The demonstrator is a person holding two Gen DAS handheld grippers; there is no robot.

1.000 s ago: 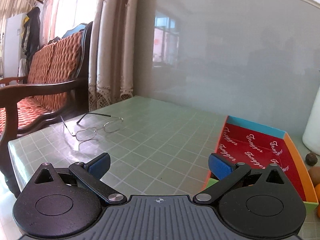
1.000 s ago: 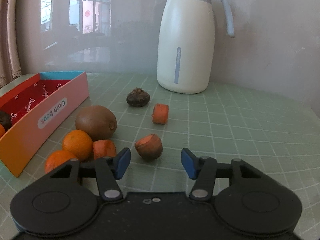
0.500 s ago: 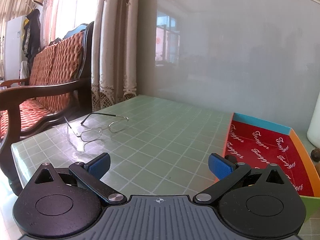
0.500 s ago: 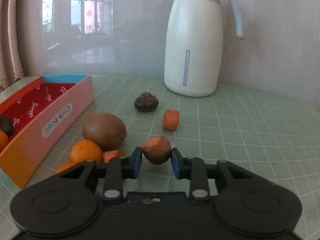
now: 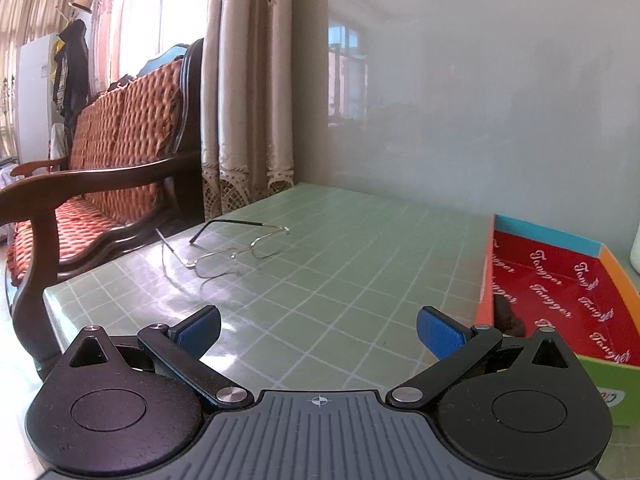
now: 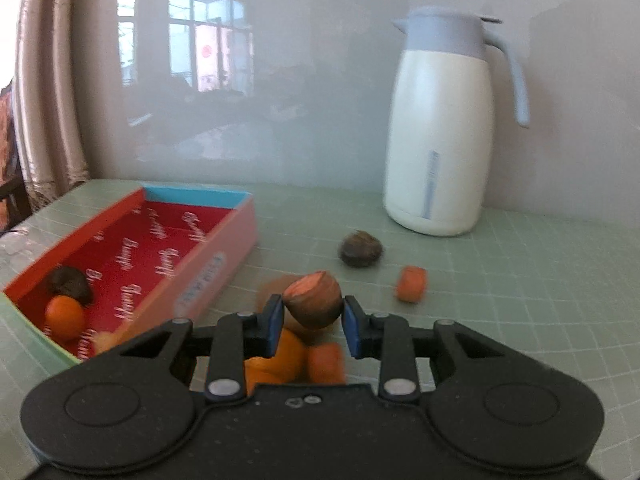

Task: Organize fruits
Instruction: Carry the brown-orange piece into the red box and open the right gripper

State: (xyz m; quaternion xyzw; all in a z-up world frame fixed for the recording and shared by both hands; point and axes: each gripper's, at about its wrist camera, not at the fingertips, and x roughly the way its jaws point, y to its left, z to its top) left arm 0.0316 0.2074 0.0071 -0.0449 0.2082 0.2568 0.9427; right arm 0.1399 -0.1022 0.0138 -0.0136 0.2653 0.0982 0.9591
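Note:
My right gripper [image 6: 313, 318] is shut on a brown fruit with a cut orange face [image 6: 314, 300] and holds it above the table. Below it lie oranges [image 6: 286, 354] and a carrot piece [image 6: 326, 362], blurred. A dark round fruit [image 6: 359, 249] and another carrot piece [image 6: 411, 284] lie farther right. The red-lined box [image 6: 224, 248] at left holds an orange [image 6: 64, 316] and a dark fruit [image 6: 69, 285]. My left gripper [image 5: 318, 330] is open and empty, left of the box [image 5: 560, 276], where a dark fruit [image 5: 508, 316] shows.
A white thermos jug [image 6: 440, 132] stands at the back right against the wall. A pair of glasses [image 5: 232, 246] lies on the green tiled table near its left edge. A wooden bench with orange cushions [image 5: 100, 168] stands beyond that edge.
My right gripper closed on the cut brown fruit and lifted it off the table, moving toward the box. My left gripper drifted left, still open.

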